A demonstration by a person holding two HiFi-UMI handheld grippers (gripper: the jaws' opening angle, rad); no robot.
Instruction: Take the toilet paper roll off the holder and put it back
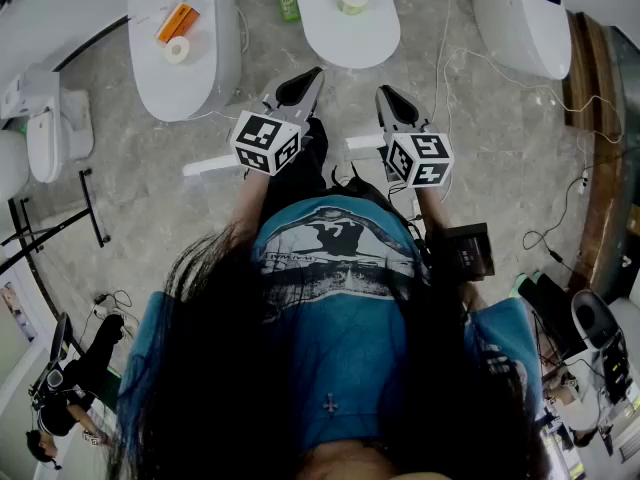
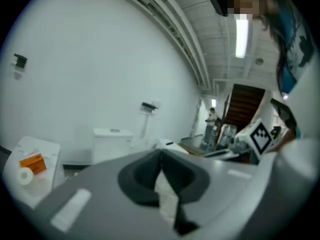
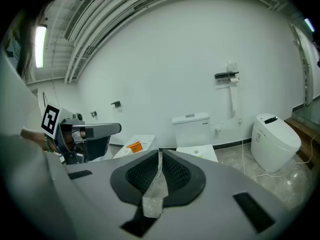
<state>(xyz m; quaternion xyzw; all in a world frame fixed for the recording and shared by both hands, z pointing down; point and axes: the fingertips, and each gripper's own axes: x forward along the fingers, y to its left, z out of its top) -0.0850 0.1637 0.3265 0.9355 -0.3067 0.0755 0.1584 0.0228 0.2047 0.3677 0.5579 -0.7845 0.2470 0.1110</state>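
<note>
Toilet paper roll (image 1: 352, 1) lies on the closed lid of the middle toilet (image 1: 350, 43). A second roll (image 1: 177, 49) sits beside an orange box (image 1: 176, 22) on the left toilet (image 1: 200, 83). The left tongs (image 1: 303, 83) and right tongs (image 1: 389, 98) are both closed and empty, well short of either roll.

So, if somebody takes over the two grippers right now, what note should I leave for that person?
Left gripper: jaws together, empty, held in front of the body.
Right gripper: jaws together, empty, beside it.
Toilet paper: one roll lies on the left toilet lid by an orange box; a second roll lies on the middle toilet lid.
Holder: a dark fitting on the far wall may be it; too small to tell if it carries a roll.
Done: nothing that shows.
Left: reach the holder, take the roll off, put it back.
</note>
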